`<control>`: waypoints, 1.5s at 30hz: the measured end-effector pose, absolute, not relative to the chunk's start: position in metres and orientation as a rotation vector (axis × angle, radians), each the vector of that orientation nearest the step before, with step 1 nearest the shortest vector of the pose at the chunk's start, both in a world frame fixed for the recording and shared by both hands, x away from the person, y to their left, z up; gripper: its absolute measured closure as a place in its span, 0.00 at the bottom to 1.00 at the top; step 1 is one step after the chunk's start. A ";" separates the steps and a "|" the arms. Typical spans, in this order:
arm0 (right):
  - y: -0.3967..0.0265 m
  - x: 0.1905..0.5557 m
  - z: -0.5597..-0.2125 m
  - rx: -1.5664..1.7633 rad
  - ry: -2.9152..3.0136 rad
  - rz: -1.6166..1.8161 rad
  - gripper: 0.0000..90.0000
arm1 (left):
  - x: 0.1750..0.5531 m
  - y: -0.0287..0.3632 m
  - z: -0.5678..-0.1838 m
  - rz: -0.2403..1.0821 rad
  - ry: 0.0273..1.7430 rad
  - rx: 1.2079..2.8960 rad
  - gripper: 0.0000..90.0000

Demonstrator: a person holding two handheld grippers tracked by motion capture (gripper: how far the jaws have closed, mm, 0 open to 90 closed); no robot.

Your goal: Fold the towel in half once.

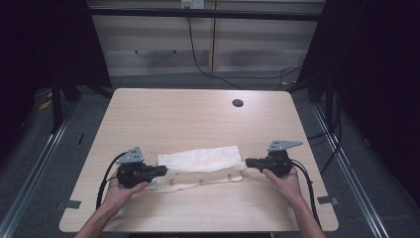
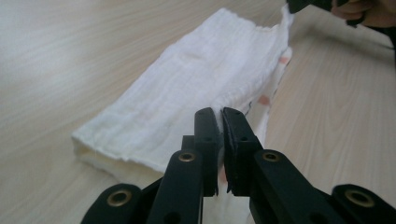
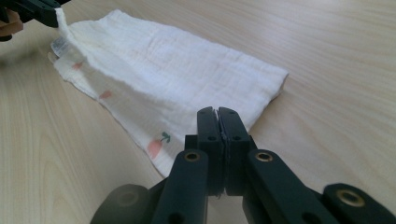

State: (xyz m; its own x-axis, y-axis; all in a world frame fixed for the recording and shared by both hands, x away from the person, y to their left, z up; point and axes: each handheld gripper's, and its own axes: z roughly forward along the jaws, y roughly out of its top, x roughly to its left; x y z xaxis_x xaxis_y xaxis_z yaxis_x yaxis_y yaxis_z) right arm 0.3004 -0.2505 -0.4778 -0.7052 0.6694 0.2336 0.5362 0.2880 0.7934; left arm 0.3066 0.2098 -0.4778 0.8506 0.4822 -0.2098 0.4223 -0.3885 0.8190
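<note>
A white muslin cloth (image 1: 202, 159) with small orange carrot prints lies folded lengthwise on the near part of the wooden table (image 1: 188, 119). My left gripper (image 1: 164, 171) is shut on the cloth's left end; in the left gripper view its jaws (image 2: 220, 116) pinch a fold of the cloth (image 2: 196, 79). My right gripper (image 1: 247, 162) is shut on the right end, and in the right gripper view (image 3: 218, 114) its tips press a thin edge of the cloth (image 3: 177, 70). Each gripper view shows the other gripper far off (image 2: 306, 4) (image 3: 39, 9), lifting its corner slightly.
A round dark cable hole (image 1: 237, 103) sits in the tabletop at the back right. Cables trail from both grippers over the table's near edge. Beyond the table are a grey floor, black frame posts and a pale cabinet wall (image 1: 198, 44).
</note>
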 end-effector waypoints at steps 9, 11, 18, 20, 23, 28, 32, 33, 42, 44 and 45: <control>-0.250 0.295 -0.487 1.153 2.427 1.365 0.98 | 0.300 0.211 -0.493 0.043 0.680 2.076 0.89; -0.249 0.293 -0.488 1.145 2.437 1.352 0.97 | 0.298 0.212 -0.495 0.035 0.688 2.084 0.87; -0.250 0.286 -0.492 1.147 2.457 1.329 0.93 | 0.294 0.212 -0.491 0.008 0.684 2.059 0.80; -0.250 0.284 -0.492 1.149 2.457 1.337 0.92 | 0.294 0.214 -0.489 0.013 0.684 2.051 0.78; -0.249 0.281 -0.488 1.131 2.464 1.335 0.91 | 0.295 0.216 -0.487 0.013 0.690 2.033 0.76; -0.254 0.274 -0.481 1.114 2.453 1.350 0.88 | 0.298 0.216 -0.489 0.017 0.714 2.028 0.74; -0.255 0.271 -0.476 1.110 2.446 1.379 0.88 | 0.300 0.215 -0.489 0.019 0.719 2.030 0.73; -0.255 0.272 -0.476 1.112 2.443 1.384 0.87 | 0.301 0.215 -0.489 0.021 0.722 2.027 0.73; -0.223 0.308 -0.483 1.097 2.464 1.358 0.81 | 0.324 0.200 -0.492 0.035 0.754 2.043 0.70; -0.215 0.316 -0.485 1.095 2.467 1.364 0.81 | 0.326 0.199 -0.493 0.037 0.762 2.045 0.70; -0.212 0.319 -0.485 1.094 2.466 1.360 0.82 | 0.327 0.199 -0.494 0.045 0.760 2.055 0.72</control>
